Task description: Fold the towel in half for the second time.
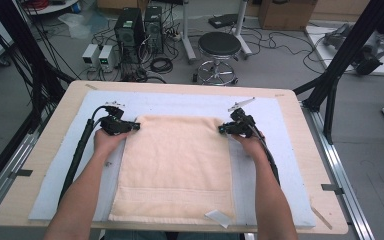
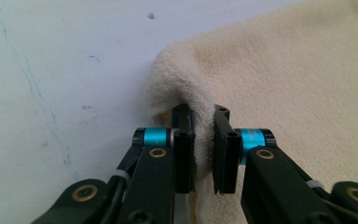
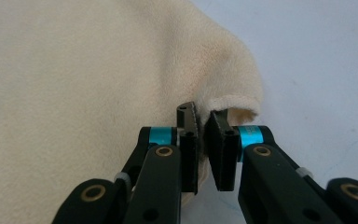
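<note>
Towel (image 1: 175,167) lies flat on the blue mat (image 1: 272,165), its far corners each pinched: the left gripper (image 1: 136,126) clamps the far-left corner and the right gripper (image 1: 221,130) the far-right one, cloth squeezed between the pads in both gripper views. A fold toward the near edge seems likely, so both hands should lift together, keeping the far hem taut and level; the right bite looks shallow, perhaps just the hem, so a slow pull would guard against slipping.
</note>
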`<state>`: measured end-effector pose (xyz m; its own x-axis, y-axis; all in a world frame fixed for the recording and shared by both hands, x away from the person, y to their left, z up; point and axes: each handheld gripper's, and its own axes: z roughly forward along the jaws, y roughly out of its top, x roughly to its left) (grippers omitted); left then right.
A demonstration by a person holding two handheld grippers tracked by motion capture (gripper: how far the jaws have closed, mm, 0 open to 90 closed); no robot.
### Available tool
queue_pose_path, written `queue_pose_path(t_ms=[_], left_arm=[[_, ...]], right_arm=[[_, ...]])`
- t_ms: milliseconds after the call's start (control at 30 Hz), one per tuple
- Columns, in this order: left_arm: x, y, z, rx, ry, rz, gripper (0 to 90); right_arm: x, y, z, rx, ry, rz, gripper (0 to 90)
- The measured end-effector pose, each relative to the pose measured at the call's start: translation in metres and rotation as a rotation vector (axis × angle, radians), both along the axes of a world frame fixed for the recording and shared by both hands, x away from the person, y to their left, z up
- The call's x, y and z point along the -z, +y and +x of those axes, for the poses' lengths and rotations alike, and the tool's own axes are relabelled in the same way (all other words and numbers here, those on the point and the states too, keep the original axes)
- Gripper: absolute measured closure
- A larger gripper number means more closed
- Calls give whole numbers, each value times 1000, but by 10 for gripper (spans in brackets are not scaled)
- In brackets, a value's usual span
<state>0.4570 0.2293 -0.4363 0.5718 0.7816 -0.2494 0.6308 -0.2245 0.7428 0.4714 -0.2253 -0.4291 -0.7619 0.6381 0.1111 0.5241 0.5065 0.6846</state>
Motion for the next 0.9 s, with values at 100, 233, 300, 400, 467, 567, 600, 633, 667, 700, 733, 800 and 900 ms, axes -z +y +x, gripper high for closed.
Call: queue_pose_path(t_ms=[100, 233, 300, 400, 467, 567, 600, 633, 667, 700, 733, 800, 900], left_arm=[[-7, 2, -3, 11, -26, -5, 818], [-21, 3, -10, 32, -72, -11, 819], [-29, 5, -16, 40, -101, -23, 819], [-43, 8, -28, 55, -142, -33, 820], [-51, 11, -35, 69, -165, -38, 820], [-63, 14, -53, 91, -217, -45, 820], [-66, 15, -58, 101, -226, -45, 820], [-69, 16, -62, 113, -235, -38, 820], [-72, 16, -69, 117, -258, -34, 820], [-73, 17, -76, 124, -272, -42, 820], [-74, 18, -82, 126, -281, -46, 820], [-75, 19, -95, 135, -304, -40, 820], [-72, 21, -117, 153, -334, -27, 819]], right_arm=[[-10, -1, -5, -9, -29, 18, 840], [-27, -2, -13, -26, -64, 57, 840], [-34, -3, -19, -37, -74, 59, 840], [-45, -5, -27, -51, -90, 79, 841], [-54, -7, -35, -63, -106, 92, 840], [-69, -10, -49, -90, -134, 127, 840], [-74, -10, -56, -104, -143, 132, 840], [-78, -10, -62, -116, -158, 130, 840], [-80, -10, -67, -125, -168, 127, 840], [-83, -10, -74, -136, -179, 130, 840], [-85, -10, -80, -145, -189, 132, 840], [-87, -11, -95, -162, -207, 137, 840], [-86, -13, -114, -174, -228, 136, 840]])
